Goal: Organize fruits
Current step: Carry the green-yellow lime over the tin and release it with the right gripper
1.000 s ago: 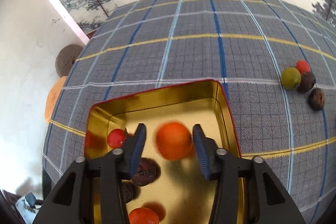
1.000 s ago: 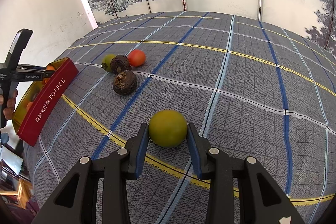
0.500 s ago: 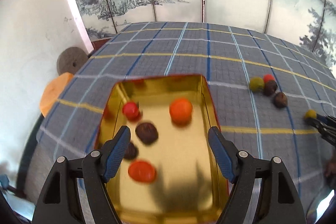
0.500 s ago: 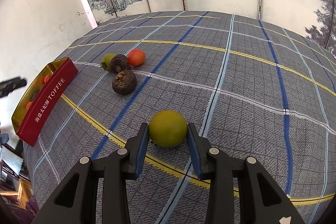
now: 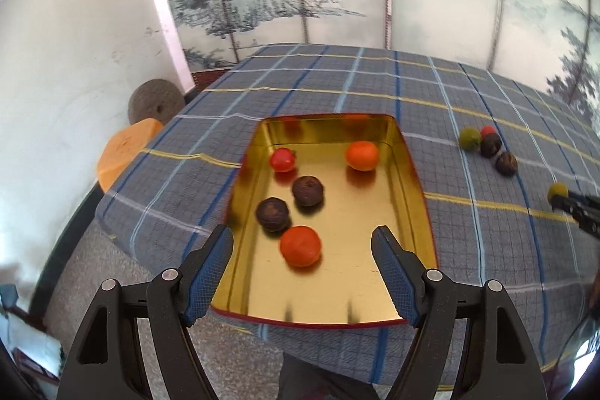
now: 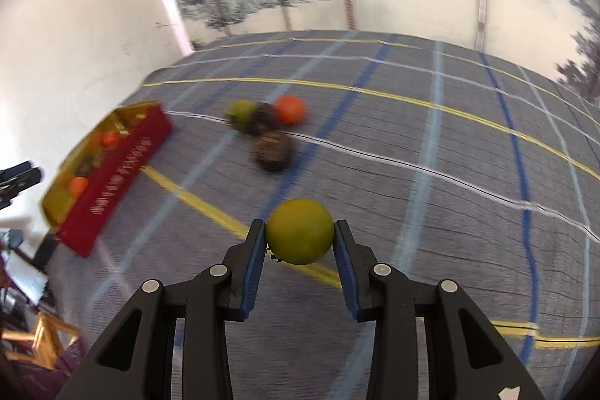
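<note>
Fingers of the right gripper [image 6: 300,240] pinch a green fruit [image 6: 300,231] above the checked tablecloth [image 6: 431,137]. The left gripper [image 5: 302,253] is spread wide and holds nothing, above the near end of the gold tin [image 5: 412,171]. Five fruits lie in the tin. Four more fruits [image 5: 487,145] sit together near the cloth's right edge.

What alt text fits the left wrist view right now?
The open left gripper hovers above a gold tin holding five fruits: two orange, one red, two dark brown. Four more fruits sit on the plaid cloth at right.
</note>
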A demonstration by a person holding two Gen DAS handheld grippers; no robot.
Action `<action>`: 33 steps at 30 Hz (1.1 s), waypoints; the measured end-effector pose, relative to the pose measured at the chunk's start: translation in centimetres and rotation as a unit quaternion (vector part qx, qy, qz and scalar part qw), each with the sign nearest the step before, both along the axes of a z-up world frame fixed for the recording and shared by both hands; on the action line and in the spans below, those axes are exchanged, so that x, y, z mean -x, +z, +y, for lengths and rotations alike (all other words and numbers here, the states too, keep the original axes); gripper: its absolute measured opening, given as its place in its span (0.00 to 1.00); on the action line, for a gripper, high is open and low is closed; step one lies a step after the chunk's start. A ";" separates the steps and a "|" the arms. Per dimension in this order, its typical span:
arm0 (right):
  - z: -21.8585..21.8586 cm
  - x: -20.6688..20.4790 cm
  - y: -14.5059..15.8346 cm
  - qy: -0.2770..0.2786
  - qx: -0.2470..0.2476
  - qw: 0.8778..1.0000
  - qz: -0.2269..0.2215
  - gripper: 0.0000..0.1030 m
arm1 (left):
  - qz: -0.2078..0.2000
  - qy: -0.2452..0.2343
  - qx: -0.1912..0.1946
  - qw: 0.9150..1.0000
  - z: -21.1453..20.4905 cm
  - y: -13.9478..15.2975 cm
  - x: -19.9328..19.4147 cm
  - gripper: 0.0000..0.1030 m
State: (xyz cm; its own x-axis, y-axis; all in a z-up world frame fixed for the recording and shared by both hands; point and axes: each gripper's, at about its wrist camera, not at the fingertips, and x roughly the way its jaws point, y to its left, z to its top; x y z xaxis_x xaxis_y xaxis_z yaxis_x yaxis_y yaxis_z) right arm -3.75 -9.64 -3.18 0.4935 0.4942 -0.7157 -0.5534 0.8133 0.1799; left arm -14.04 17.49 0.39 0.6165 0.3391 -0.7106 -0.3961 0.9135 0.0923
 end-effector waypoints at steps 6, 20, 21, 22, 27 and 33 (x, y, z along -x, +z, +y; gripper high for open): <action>6.3 3.0 3.3 0.088 -0.029 0.996 -0.011 0.34 | 0.001 0.021 -0.007 1.000 0.7 0.0 0.6 0.75; 20.4 5.4 5.6 0.226 -0.034 0.973 -0.003 0.34 | 0.002 0.047 -0.033 0.998 2.3 -0.3 2.5 0.79; 21.0 5.2 5.3 0.229 -0.030 0.973 0.000 0.34 | 0.003 0.048 -0.033 0.998 2.4 -0.4 2.6 0.79; 21.6 5.1 5.1 0.231 -0.027 0.973 0.004 0.34 | 0.003 0.049 -0.033 0.998 2.5 -0.4 2.7 0.79; 23.8 4.7 3.9 0.235 -0.011 0.972 0.015 0.34 | 0.000 0.052 -0.042 0.998 2.9 -0.6 3.6 0.81; 25.4 4.6 3.7 0.235 -0.004 0.972 0.016 0.34 | 0.002 0.053 -0.041 0.998 3.4 -0.9 4.0 0.82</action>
State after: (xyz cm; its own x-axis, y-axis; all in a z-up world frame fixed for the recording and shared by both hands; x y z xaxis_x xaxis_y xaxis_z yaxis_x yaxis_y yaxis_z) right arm -8.32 15.72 0.53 0.1902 0.6647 -0.7225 -0.8575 0.4709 0.2074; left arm -18.02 20.89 -0.53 0.5710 0.4586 -0.6810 -0.4889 0.8562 0.1667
